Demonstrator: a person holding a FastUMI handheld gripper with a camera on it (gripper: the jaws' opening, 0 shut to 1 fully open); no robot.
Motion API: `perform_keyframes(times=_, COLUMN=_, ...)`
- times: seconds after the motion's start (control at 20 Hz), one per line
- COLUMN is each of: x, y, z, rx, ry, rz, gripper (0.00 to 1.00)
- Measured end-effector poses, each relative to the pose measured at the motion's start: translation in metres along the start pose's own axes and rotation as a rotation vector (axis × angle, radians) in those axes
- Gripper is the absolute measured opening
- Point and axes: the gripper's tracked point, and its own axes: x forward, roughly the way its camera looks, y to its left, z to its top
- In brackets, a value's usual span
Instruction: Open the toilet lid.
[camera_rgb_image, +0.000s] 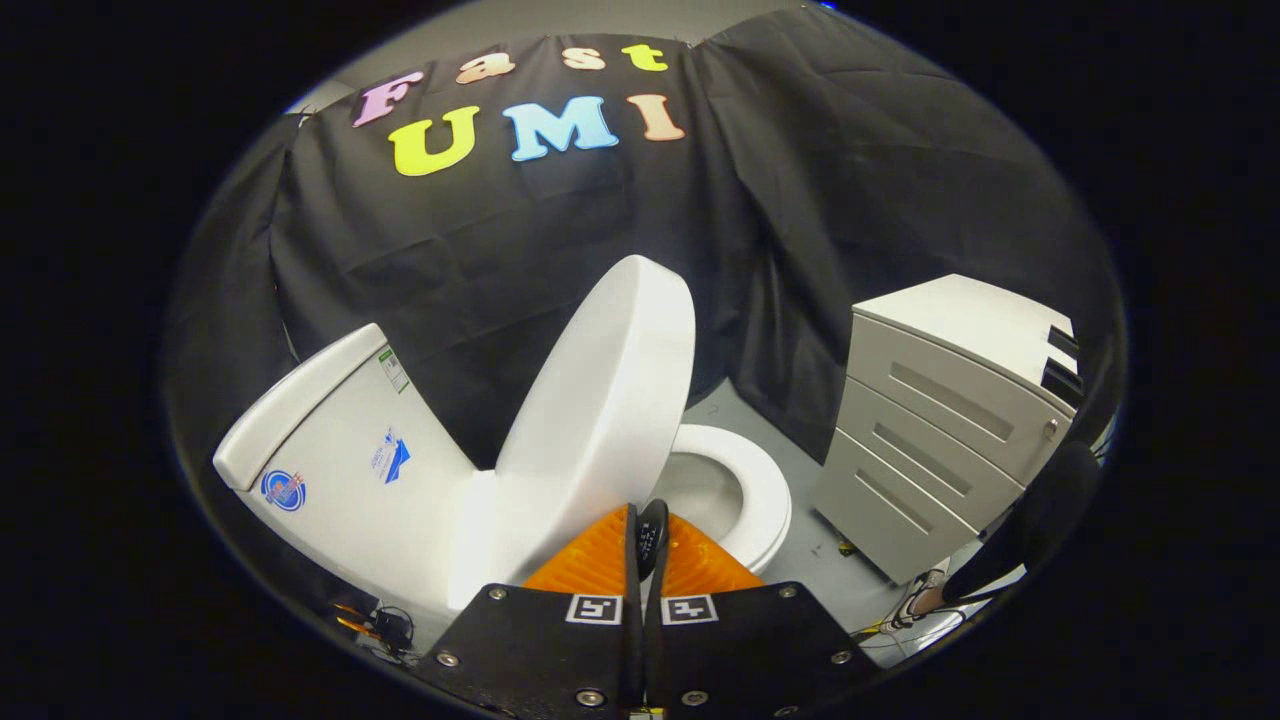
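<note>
Gripper view: the gripper (641, 545) has its two fingers pressed together, nothing between them but a thin dark gap, and they pinch nothing. Their tips sit right at the lower edge of the toilet lid (600, 400); whether they touch it I cannot tell. The lid is raised, tilted up on its hinge and leaning toward the tank (330, 440), though not resting flat against it. Past the lid the seat (765, 490) lies down on the bowl (705, 490), which looks empty as far as I can see; the lid and the fingers hide the near half of it. A grey drawer cabinet (940, 420) stands on the floor (790, 450) beside the toilet, drawers closed. Some cables (385, 625) lie at the tank's foot, hard to make out.
</note>
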Motion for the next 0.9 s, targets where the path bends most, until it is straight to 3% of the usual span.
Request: perform_keyframes(times=0.9, x=-0.027, y=0.075, z=0.02, rx=-0.193, ry=-0.101, rz=0.036, gripper=0.0)
